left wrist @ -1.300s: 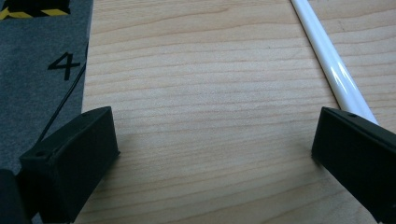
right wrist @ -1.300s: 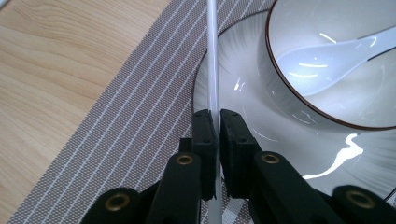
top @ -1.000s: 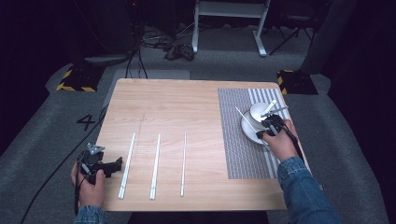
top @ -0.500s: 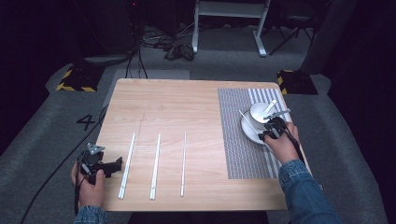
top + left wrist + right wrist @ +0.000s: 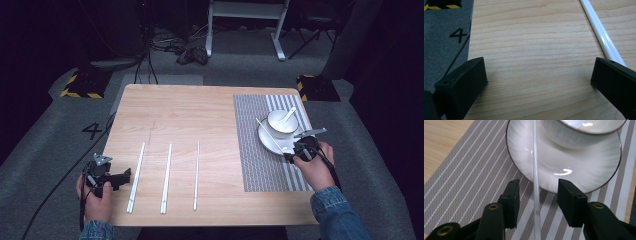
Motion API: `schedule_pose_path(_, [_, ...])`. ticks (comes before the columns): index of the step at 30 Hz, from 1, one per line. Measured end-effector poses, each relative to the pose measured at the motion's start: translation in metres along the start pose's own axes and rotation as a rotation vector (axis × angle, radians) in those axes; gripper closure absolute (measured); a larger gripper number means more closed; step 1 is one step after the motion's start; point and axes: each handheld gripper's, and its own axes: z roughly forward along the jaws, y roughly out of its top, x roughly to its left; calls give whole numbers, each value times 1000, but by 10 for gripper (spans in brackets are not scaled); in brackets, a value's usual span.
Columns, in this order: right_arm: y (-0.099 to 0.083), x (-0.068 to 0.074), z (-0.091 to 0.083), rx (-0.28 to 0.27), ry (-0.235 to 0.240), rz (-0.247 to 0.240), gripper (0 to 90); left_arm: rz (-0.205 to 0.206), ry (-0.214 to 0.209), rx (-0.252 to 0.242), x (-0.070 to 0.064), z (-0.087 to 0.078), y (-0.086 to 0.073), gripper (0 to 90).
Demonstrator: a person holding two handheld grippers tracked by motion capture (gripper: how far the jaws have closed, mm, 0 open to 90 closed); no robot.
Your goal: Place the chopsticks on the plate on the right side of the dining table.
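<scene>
Nearest, the right gripper (image 5: 536, 200) sits low over the mat (image 5: 461, 185), jaws partly apart on either side of a thin white chopstick (image 5: 535, 167) and not pressing it. That stick lies across the plate (image 5: 579, 167) rim, under the bowl (image 5: 283, 121) with its spoon (image 5: 289, 115). It looks light, stiff, glossy — likely to slip or roll — so a grip just short of the rim seems safest. Across the table (image 5: 200, 110), the left gripper (image 5: 539, 82) rests wide open and empty beside another stick (image 5: 602, 37), with more sticks (image 5: 166, 178) alongside.
</scene>
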Motion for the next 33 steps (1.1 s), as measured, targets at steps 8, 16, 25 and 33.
schedule_pose_path(8, [-32,-2,15,93,21,27,582,0,0,0,0,0,0,2])
schedule_pose_path(16, [-35,-21,17,92,-25,72,613,0,0,0,0,0,0,2])
schedule_pose_path(25, [-34,-44,18,84,-58,133,626,0,0,0,0,0,0,1])
schedule_pose_path(33, [-29,-64,19,59,-96,182,590,0,0,0,0,0,0,2])
